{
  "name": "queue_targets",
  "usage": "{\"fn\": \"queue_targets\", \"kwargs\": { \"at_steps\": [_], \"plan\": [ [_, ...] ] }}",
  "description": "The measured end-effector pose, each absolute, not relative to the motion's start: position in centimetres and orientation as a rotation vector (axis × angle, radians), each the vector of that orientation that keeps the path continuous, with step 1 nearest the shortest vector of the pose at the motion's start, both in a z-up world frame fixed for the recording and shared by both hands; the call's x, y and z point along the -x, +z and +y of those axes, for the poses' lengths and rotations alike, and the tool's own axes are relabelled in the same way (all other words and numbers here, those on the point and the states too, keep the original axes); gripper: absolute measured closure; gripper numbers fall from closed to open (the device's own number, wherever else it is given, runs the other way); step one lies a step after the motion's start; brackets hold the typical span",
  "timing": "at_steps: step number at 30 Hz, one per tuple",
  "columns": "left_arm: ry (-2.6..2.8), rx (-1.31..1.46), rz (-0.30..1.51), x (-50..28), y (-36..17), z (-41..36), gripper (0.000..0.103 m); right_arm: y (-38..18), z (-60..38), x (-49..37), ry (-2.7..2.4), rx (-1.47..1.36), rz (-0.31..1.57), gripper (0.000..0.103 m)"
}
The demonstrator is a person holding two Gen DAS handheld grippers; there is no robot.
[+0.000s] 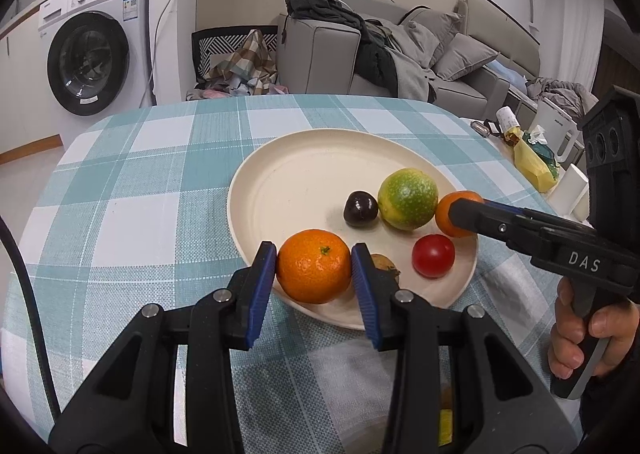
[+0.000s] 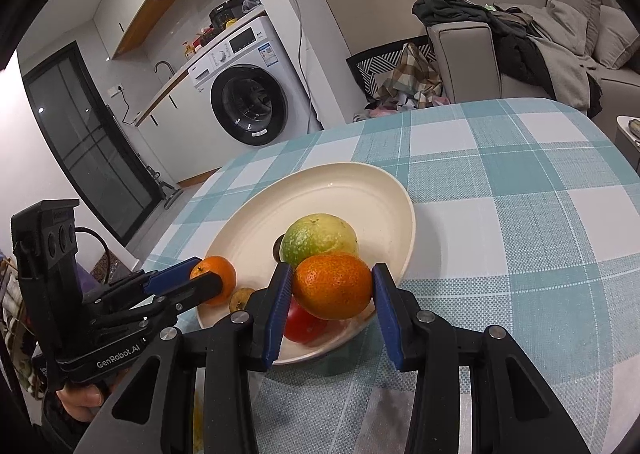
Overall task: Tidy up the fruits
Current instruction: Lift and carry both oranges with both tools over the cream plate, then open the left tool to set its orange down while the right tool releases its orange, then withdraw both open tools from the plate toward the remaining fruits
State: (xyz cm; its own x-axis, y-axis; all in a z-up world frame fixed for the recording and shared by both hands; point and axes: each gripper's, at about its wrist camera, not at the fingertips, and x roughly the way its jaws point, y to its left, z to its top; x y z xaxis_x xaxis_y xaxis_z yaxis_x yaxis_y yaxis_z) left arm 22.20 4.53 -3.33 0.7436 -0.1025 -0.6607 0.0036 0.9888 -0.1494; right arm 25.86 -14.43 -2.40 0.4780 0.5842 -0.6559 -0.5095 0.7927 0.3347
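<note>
A cream plate point(image 1: 288, 174) point(image 2: 360, 190) lies on the checked tablecloth. On it are a green-yellow citrus point(image 1: 408, 198) point(image 2: 316, 238), a dark plum point(image 1: 361, 208), a red tomato point(image 1: 433, 255) point(image 2: 300, 324) and a small brown fruit point(image 1: 384, 263) point(image 2: 240, 299). My left gripper point(image 1: 314, 266) point(image 2: 208, 278) is shut on an orange mandarin point(image 1: 314, 266) point(image 2: 214, 280) at the plate's near rim. My right gripper point(image 2: 332, 286) point(image 1: 460, 216) is shut on a second mandarin point(image 2: 332, 286) point(image 1: 456, 214) at the plate's right rim, above the tomato.
The table point(image 1: 120, 214) has a teal and white checked cloth. A side table at the right holds a white kettle point(image 1: 554, 126) and a yellow bag point(image 1: 532, 166). A washing machine point(image 1: 92, 54), a chair with clothes point(image 1: 240, 58) and a grey sofa point(image 1: 440, 54) stand behind.
</note>
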Motion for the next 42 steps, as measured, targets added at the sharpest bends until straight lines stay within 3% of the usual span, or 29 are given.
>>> {"fn": "queue_targets", "kwargs": {
  "at_steps": [6,9,18,19,21,24,27,32,34,36,42],
  "plan": [
    [-0.057,0.14,0.732,-22.3,-3.4,4.6,0.067,-2.4,-14.4,-25.9,0.67,-0.102,0.838,0.061],
    [-0.055,0.14,0.726,-22.2,-3.3,4.6,0.067,-2.3,-14.6,-25.9,0.682,-0.129,0.826,0.055],
    [-0.055,0.143,0.726,-21.7,-3.0,5.0,0.065,-1.8,-15.3,-25.4,0.669,-0.11,0.804,0.049],
    [-0.055,0.145,0.729,-21.6,-3.0,5.1,0.063,-1.8,-15.3,-25.4,0.67,-0.105,0.8,0.045],
    [-0.058,0.154,0.733,-21.4,-2.8,5.2,0.048,-1.6,-15.3,-25.2,0.679,-0.097,0.796,0.037],
    [-0.064,0.169,0.726,-20.8,-2.5,5.3,0.035,-1.5,-15.1,-24.8,0.687,-0.073,0.792,0.031],
    [-0.05,0.164,0.726,-20.3,-2.2,5.3,0.022,-1.4,-15.0,-24.4,0.691,-0.048,0.782,0.015],
    [-0.061,0.172,0.716,-19.0,-1.9,5.1,0.019,-1.2,-15.0,-23.7,0.714,-0.033,0.773,0.002],
    [-0.057,0.166,0.713,-18.5,-1.7,4.9,0.013,-1.2,-15.0,-23.3,0.731,-0.032,0.775,0.0],
    [-0.045,0.169,0.696,-17.7,-1.4,4.8,0.001,-1.3,-15.1,-22.9,0.742,-0.025,0.782,0.0],
    [-0.047,0.183,0.666,-15.1,-0.4,4.5,0.001,-1.0,-15.0,-21.7,0.78,0.014,0.781,0.0]
  ]
}}
